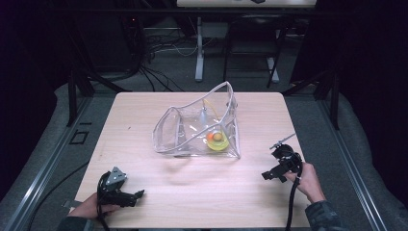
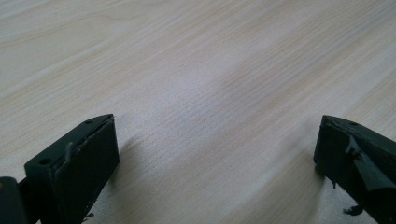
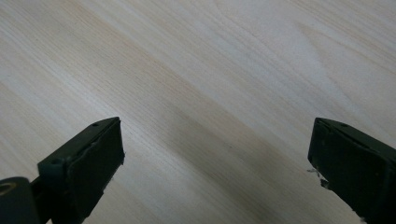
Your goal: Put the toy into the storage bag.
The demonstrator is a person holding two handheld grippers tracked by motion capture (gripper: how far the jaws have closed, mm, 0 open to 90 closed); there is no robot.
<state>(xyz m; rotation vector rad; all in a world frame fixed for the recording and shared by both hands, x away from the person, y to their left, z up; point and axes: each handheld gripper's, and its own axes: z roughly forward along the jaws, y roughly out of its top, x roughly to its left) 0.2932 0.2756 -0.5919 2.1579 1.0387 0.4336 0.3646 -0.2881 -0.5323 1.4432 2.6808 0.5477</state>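
A: Clear bag [image 1: 197, 127] stands mid-table, mouth open toward the left; a yellow dish [image 1: 217, 143] with an orange ball [image 1: 217, 137] lies inside at its near right corner. Left gripper [image 1: 138, 194] and right gripper [image 1: 265, 174] both spread wide, empty, well apart from it.

B: Risk?

A: Film is limp. A one-sided pinch could tip the bag, roll the ball out.

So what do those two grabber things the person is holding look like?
Both are black. The left gripper has a grey three-cornered plate on top, and the right gripper has a thin silver rod sticking up. A black cable trails from each one. Up close, the fingers are chunky black blocks with small screw holes and scuffed, frayed edges. The person wears dark patterned sleeves.
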